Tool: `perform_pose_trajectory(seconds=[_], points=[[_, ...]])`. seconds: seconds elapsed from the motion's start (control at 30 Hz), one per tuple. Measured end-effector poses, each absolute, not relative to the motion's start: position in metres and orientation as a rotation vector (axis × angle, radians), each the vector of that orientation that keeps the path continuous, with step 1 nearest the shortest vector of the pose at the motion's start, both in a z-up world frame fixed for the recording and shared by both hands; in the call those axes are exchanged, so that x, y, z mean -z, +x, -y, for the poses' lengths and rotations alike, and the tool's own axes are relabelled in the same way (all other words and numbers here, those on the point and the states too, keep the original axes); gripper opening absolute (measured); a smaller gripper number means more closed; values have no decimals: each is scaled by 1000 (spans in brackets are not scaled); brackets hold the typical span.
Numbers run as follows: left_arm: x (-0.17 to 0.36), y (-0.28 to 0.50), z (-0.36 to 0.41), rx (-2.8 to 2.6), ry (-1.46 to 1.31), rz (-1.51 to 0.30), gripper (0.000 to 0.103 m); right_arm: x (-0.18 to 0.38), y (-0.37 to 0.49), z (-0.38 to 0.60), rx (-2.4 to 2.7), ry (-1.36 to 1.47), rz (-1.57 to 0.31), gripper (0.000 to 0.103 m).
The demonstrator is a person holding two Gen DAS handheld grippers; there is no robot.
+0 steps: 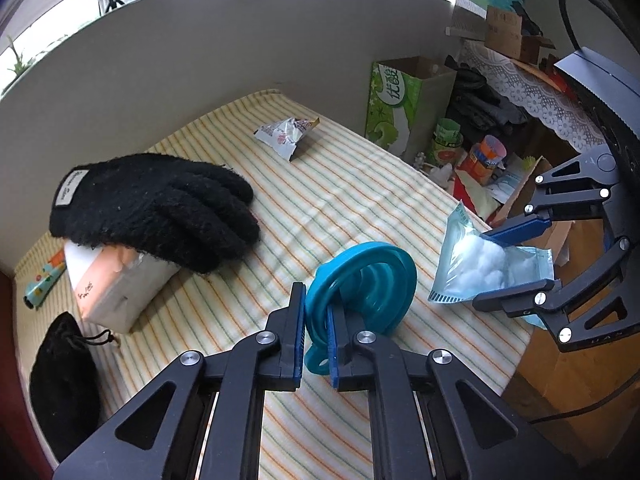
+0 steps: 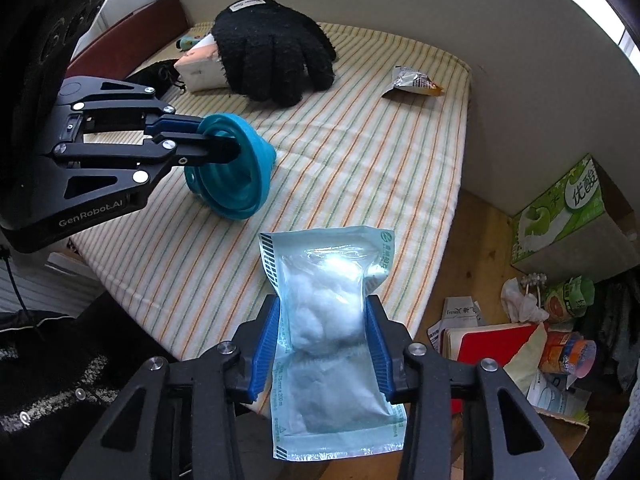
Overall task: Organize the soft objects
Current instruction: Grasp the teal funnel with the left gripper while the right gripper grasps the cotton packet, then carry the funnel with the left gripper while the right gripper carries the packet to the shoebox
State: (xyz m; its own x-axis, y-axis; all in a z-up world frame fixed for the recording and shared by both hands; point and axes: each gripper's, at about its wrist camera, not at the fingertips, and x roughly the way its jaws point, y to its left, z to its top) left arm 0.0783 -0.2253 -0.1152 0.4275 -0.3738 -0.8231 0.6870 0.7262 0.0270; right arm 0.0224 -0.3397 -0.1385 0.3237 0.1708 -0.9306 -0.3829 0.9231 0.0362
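Observation:
My left gripper [image 1: 318,312] is shut on the rim of a teal collapsible funnel [image 1: 360,284] and holds it just above the striped cloth [image 1: 320,200]; both also show in the right wrist view, gripper [image 2: 218,140] and funnel [image 2: 236,172]. My right gripper [image 2: 324,320] is shut on a clear bag of cotton balls [image 2: 328,312], held over the table's near edge; the bag shows in the left wrist view [image 1: 484,264]. A black knit glove [image 1: 160,204] lies on a tissue pack [image 1: 116,292] at the left.
A crumpled snack wrapper [image 1: 288,134] lies at the far side of the cloth. A black drawstring pouch [image 1: 64,384] and a small patterned tube [image 1: 42,280] lie at the left edge. A green carton [image 1: 394,108] and floor clutter [image 2: 560,340] stand beyond the table's right side.

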Motion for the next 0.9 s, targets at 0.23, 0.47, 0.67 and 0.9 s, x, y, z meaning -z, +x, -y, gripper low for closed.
perform_pose_trajectory(seconds=[0.23, 0.47, 0.67, 0.9], points=[[110, 74, 222, 692, 373, -892, 8, 132, 18, 339, -334, -189, -1161, 33], [100, 72, 205, 671, 359, -870, 8, 130, 24, 338, -310, -165, -1147, 31], [86, 72, 182, 648, 319, -852, 8, 115, 27, 314, -317, -203, -1108, 31], [67, 71, 144, 598, 272, -823, 8, 91, 33, 266, -354, -288, -1053, 31]])
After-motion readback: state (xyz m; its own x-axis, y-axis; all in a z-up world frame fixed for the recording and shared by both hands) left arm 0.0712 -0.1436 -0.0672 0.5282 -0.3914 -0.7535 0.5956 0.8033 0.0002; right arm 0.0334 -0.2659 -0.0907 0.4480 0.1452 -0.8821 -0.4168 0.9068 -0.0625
